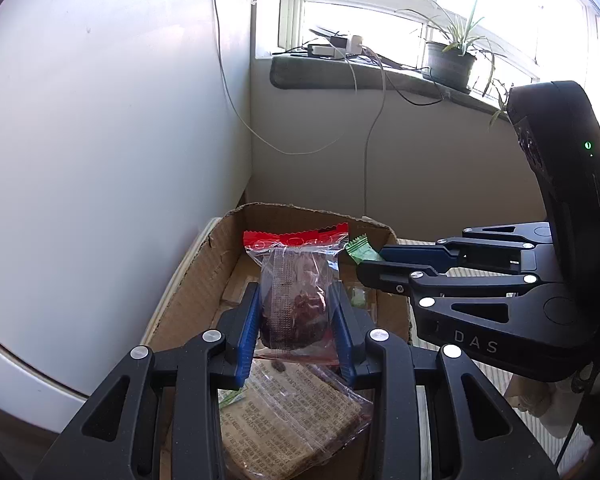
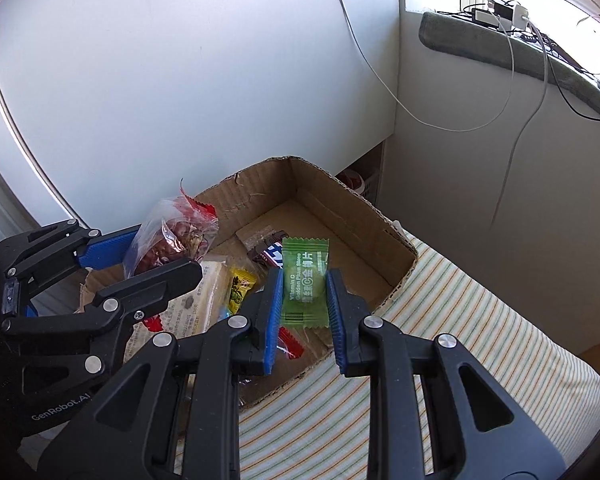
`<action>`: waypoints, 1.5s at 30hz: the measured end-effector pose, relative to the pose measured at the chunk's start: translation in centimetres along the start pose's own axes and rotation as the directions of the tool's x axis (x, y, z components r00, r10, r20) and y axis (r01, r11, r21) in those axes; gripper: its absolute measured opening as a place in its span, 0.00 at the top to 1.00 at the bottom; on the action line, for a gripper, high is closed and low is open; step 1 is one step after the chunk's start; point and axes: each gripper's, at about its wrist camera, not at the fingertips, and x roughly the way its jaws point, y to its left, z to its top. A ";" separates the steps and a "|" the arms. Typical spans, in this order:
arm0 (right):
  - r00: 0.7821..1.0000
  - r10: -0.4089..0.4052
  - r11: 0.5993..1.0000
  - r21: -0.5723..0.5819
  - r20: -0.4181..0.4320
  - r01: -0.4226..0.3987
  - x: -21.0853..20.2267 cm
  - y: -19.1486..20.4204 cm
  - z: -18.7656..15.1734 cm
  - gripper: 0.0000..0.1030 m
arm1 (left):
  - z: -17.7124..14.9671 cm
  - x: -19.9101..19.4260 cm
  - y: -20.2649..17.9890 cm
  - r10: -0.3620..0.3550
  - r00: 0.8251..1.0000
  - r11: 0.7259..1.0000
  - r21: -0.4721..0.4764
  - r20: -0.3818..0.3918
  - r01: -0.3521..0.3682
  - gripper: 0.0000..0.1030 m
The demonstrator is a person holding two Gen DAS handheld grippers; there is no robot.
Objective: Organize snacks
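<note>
**Both grippers hold snacks over the box**

Left gripper (image 1: 296,320) clamps a clear red-topped packet (image 1: 294,296) above the cardboard box (image 1: 204,276).

Right gripper (image 2: 304,312) pinches a green sachet (image 2: 305,280) over that box's snacks, left gripper alongside.

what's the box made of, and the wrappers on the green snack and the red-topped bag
Box: brown corrugated cardboard, matte; fluted torn edges show. Green snack: glossy printed film with crimped ends, likely plastic. Red-topped bag: thin clear plastic, shiny and crinkled, its dark contents showing through.
</note>
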 end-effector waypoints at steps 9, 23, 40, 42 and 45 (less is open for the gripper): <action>1.000 -0.029 1.000 0.011 -0.007 0.029 1.2 -0.4 0.6 0.78 | 0.3 0.6 0.2 0.014 1.000 1.000 -0.009 -0.005 -0.014 0.67; 0.998 -0.065 0.998 -0.009 0.010 0.065 0.9 -0.1 0.5 0.29 | 0.1 0.1 0.8 0.044 0.999 0.999 -0.022 0.011 -0.044 0.54; 0.993 -0.110 0.994 -0.002 0.043 0.111 -1.0 0.5 -0.5 0.14 | -1.0 -1.5 1.6 0.084 0.996 0.995 -0.059 0.021 -0.083 0.27; 0.993 -0.110 0.994 0.002 0.054 0.110 -1.7 0.6 -0.7 0.14 | -1.2 -2.0 1.5 0.091 0.995 0.994 -0.062 0.029 -0.089 0.27; 0.990 -0.117 0.993 0.008 0.079 0.116 -2.9 0.9 -1.2 0.08 | -1.5 -3.0 1.2 0.108 0.993 0.993 -0.062 0.046 -0.105 0.26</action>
